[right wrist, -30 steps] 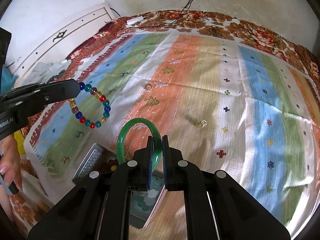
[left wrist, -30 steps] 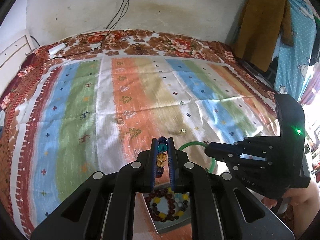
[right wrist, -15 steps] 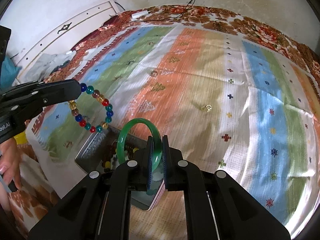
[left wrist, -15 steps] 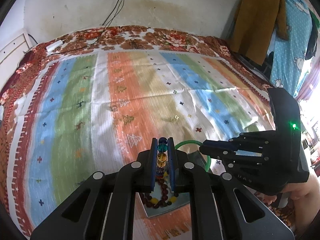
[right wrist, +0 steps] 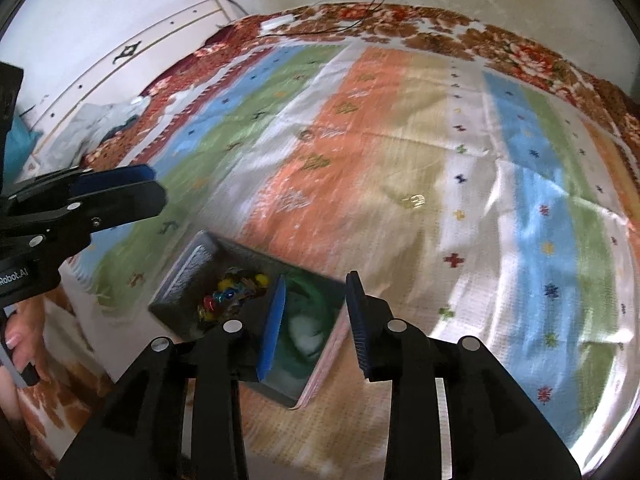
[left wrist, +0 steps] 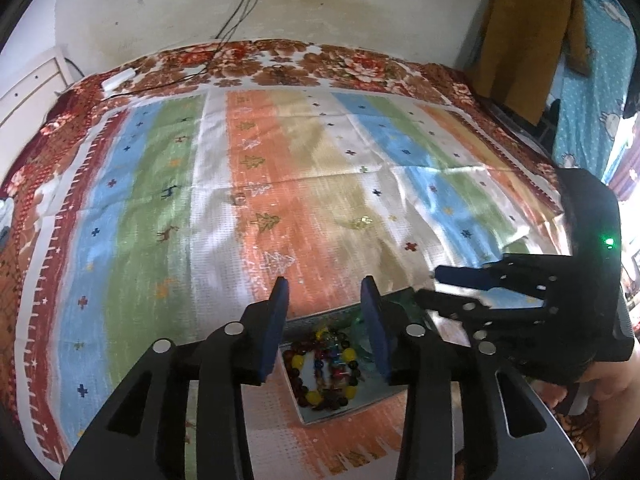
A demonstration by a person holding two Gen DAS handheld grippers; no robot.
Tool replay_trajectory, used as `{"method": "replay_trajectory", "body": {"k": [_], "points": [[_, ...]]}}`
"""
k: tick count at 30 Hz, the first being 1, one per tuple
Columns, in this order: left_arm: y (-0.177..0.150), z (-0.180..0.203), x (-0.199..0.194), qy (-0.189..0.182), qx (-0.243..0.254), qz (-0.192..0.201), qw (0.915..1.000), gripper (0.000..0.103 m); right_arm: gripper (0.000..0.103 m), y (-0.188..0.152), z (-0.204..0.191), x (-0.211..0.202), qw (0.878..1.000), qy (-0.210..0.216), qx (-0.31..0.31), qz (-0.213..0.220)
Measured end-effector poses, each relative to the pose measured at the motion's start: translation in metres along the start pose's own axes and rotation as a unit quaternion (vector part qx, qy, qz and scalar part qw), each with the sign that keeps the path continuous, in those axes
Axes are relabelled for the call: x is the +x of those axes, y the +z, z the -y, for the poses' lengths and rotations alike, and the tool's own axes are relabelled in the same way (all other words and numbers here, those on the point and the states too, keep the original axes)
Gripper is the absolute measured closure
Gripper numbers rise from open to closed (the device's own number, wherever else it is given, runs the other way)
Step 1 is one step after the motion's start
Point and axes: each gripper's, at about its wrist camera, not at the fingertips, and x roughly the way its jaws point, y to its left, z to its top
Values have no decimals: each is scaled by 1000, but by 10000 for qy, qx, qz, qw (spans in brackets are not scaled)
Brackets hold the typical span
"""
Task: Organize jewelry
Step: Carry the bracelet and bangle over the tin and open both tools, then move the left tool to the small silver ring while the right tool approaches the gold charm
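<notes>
My left gripper [left wrist: 324, 292] is open and empty above an open metal tin [left wrist: 344, 410] at the near edge of the bed. Beaded bracelets [left wrist: 320, 368] lie in the tin, a dark one with yellow beads and a multicoloured one. My right gripper [right wrist: 316, 292] is open and empty above the same tin [right wrist: 182, 280]. The green bangle [right wrist: 308, 284] lies in the tin, blurred, beside the coloured beads [right wrist: 224, 292]. A small gold ring [left wrist: 362, 222] lies on the cloth further out; it also shows in the right wrist view [right wrist: 414, 201].
A striped cloth [left wrist: 280, 184] covers the bed over a floral blanket [left wrist: 280, 64]. A white charger and cables [left wrist: 118, 78] lie at the far left. Clothes [left wrist: 528, 36] hang at the right. A white headboard [right wrist: 120, 60] stands to the left.
Both grippers opened over the tin. The coloured bead bracelet dropped from the left gripper and the green bangle from the right gripper into the tin.
</notes>
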Motion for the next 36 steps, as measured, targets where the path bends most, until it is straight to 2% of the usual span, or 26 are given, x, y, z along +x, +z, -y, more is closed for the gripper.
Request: {"method": "replay_trajectory", "body": {"k": [4, 9, 14, 25, 36], "points": [[2, -9, 4, 208, -90, -18, 9997, 57, 61, 2, 7, 0, 9999, -91, 132, 41], [3, -13, 10, 433, -93, -77, 9990, 45, 56, 4, 13, 0, 9996, -177, 215, 110], [6, -14, 19, 626, -16, -146, 9979, 40, 54, 8, 18, 2, 9993, -231, 276, 139], [27, -38, 45, 964, -181, -270, 9948, 38, 53, 19, 22, 13, 9992, -321, 243, 86], [43, -44, 59, 866, -243, -226, 9957, 35, 51, 36, 41, 36, 9982, -411, 431, -87]]}}
